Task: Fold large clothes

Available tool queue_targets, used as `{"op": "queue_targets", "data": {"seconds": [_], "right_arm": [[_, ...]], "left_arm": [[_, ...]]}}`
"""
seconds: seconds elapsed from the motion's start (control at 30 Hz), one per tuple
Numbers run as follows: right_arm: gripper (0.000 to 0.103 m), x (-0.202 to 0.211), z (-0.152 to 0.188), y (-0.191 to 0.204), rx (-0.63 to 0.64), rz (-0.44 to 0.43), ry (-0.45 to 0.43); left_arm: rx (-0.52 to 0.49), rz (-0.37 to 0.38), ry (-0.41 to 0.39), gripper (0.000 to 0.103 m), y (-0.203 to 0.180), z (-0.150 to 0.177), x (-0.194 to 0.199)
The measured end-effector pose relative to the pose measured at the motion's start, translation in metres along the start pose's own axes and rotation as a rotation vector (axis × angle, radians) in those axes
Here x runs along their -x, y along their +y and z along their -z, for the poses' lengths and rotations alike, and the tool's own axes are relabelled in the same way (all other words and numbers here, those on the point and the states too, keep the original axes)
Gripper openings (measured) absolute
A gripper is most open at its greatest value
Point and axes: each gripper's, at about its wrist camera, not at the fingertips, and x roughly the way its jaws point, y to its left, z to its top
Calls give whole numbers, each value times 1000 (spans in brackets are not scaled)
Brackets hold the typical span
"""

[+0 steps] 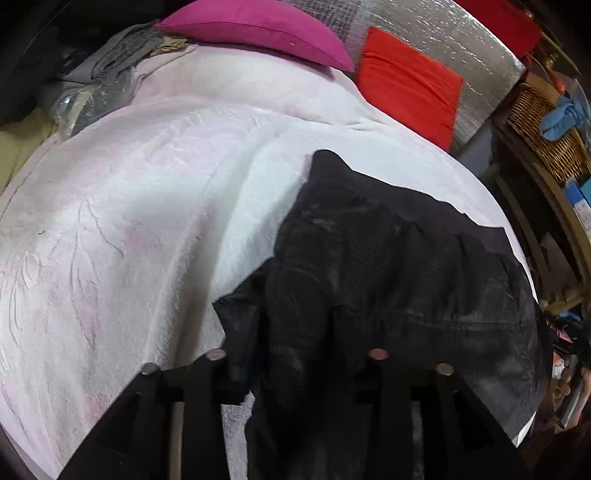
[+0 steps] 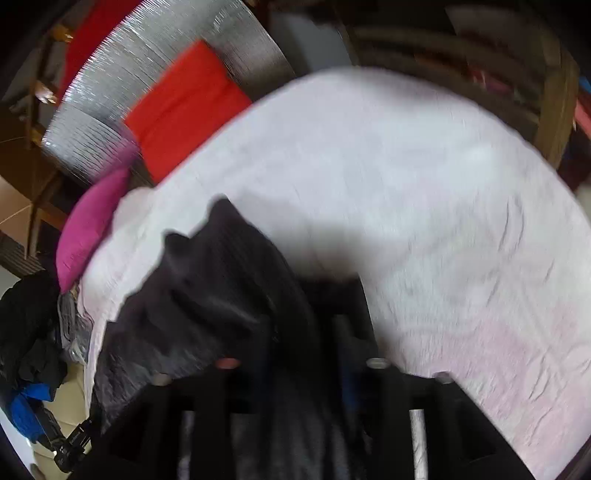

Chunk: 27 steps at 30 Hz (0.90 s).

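Dark cloth of the black garment (image 1: 388,258) bunches right up between the fingers of our left gripper (image 1: 299,354), though we cannot tell whether they pinch it, and the same holds for our right gripper (image 2: 303,354), whose blurred view hides the fingers. We see the garment crumpled on the pale pink blanket (image 1: 129,221), below the magenta pillow (image 1: 258,29). By our judgement folding has barely begun: no neat fold shows, and spreading flat remains.

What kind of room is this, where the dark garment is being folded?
Probably a bedroom used partly for storage. A pale pink blanket covers what looks like a bed, with a magenta pillow and a red cushion at its far end, and cluttered shelves with a wicker basket stand beside it.
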Motion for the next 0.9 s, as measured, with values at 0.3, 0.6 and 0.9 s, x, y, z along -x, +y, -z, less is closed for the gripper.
{"op": "queue_targets", "data": {"seconds": [0.3,0.6,0.9], "right_arm": [[91,-35,-39,38,80,-38,11],[34,-100,-48,77,205,83,119],[19,-94,-56,91,265,148,16]], "left_arm": [[-25,23,-8,41,-11,-6,-8],[-41,18,-8,41,-13,-10,-19],[-61,-33,-55,41,-21,-15,-19]]}}
